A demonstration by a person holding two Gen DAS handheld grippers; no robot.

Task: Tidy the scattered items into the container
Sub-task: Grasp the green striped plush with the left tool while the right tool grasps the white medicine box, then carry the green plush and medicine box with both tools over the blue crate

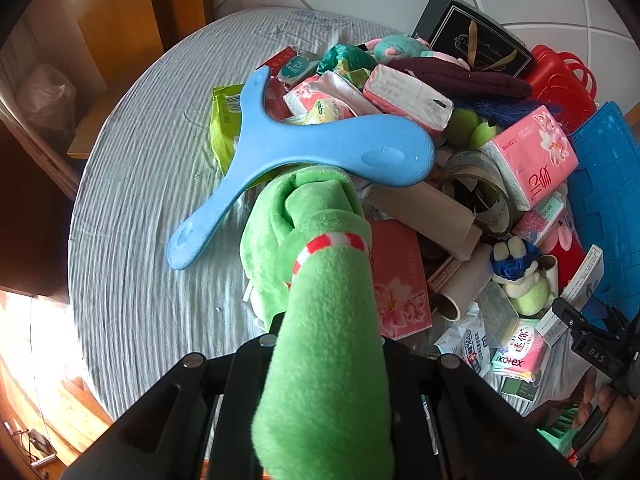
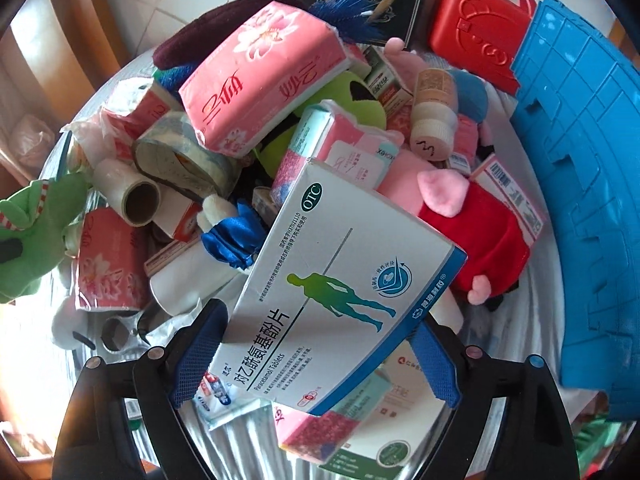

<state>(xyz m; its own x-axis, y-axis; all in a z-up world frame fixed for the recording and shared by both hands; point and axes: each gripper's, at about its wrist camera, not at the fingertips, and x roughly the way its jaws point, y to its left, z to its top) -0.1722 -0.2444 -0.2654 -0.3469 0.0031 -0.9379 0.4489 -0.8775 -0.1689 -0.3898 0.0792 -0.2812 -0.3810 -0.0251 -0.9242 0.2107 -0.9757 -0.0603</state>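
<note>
My left gripper [image 1: 326, 344] is shut on a green plush toy [image 1: 320, 300] with a red-and-white collar, held above the table; its fingers are hidden by the plush. A blue three-armed boomerang [image 1: 320, 144] rests on the plush's far end. My right gripper [image 2: 316, 344] is shut on a white-and-blue paracetamol tablet box [image 2: 340, 280], held over the pile. The blue plastic container [image 2: 580, 160] stands at the right; it also shows in the left wrist view [image 1: 608, 200]. The green plush shows at the left edge of the right wrist view [image 2: 32, 232].
A pile of pink tissue packs [image 2: 260, 76], tape roll [image 2: 180, 152], cardboard tubes [image 2: 128, 196], a pink-and-red pig plush [image 2: 472, 224], a red toy case [image 2: 476, 20] and a black box [image 1: 472, 36] covers the grey-clothed round table [image 1: 140, 200]. Wooden furniture stands at the left.
</note>
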